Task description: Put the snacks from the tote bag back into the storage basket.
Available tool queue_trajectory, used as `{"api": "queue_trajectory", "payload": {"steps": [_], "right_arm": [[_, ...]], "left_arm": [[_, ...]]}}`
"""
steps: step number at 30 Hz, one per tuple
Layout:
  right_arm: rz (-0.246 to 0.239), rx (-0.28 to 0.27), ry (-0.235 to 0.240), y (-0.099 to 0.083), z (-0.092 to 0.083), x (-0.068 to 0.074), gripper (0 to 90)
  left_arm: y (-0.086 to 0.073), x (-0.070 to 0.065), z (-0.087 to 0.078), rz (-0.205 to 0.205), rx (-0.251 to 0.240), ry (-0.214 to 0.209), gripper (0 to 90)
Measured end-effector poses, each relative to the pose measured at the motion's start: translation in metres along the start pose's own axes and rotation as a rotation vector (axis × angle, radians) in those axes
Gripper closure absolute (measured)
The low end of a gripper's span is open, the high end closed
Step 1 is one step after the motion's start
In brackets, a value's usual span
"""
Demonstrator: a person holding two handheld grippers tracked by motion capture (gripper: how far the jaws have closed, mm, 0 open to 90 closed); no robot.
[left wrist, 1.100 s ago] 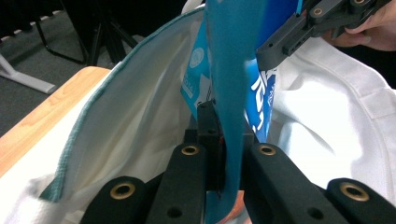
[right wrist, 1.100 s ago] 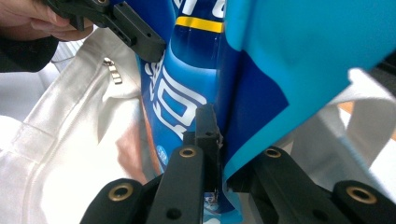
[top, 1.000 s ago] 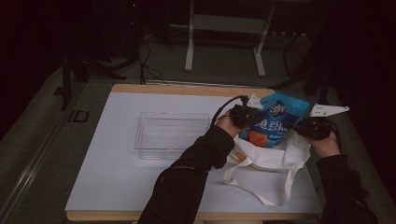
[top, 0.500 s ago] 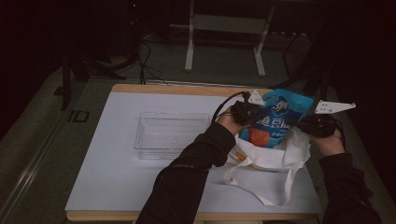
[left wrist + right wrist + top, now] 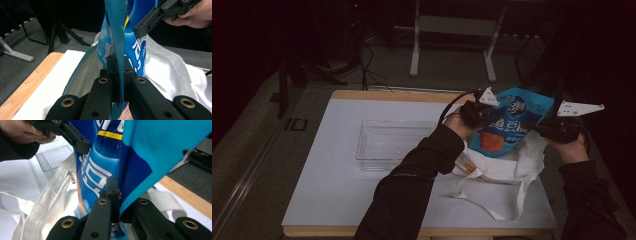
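While the room behind lies dark, a person at the white tabletop (image 5: 337, 200) holds a blue snack bag (image 5: 512, 125) up between two grippers at the right of the high view. The left gripper (image 5: 479, 112) is clenched on the bag's left edge, and in the left gripper view its black jaws pinch a thin fold of the blue film. The right gripper (image 5: 544, 127) grasps the bag's opposite edge, its jaws closed on the film in the right gripper view. The bag stands upright, its lower end inside the mouth of a white tote bag (image 5: 507, 167) that lies crumpled on the tabletop, straps trailing toward the lower edge of the frame. A clear plastic tray (image 5: 367, 150) sits apart at centre left.
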State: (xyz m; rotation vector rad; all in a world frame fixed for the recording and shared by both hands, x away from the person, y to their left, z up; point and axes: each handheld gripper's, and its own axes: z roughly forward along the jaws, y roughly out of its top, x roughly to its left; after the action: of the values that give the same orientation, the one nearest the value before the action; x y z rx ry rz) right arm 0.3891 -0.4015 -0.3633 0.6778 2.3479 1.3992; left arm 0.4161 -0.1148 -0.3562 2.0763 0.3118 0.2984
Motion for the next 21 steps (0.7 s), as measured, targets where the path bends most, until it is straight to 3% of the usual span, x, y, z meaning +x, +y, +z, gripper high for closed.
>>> {"api": "queue_trajectory", "payload": {"steps": [9,11,21], "right_arm": [[-0.038,-0.016,-0.006,0.027,-0.009,0.008,88.7],[-0.045,-0.015,-0.008,0.031,-0.01,0.009,88.7],[-0.077,-0.019,0.016,0.058,-0.008,0.021,88.8]], "left_arm": [[0.018,0.001,-0.025,0.017,-0.032,0.018,90.0],[0.018,0.001,-0.025,0.017,-0.032,0.018,90.0],[0.026,0.003,-0.058,0.041,-0.039,0.023,90.0]]}}
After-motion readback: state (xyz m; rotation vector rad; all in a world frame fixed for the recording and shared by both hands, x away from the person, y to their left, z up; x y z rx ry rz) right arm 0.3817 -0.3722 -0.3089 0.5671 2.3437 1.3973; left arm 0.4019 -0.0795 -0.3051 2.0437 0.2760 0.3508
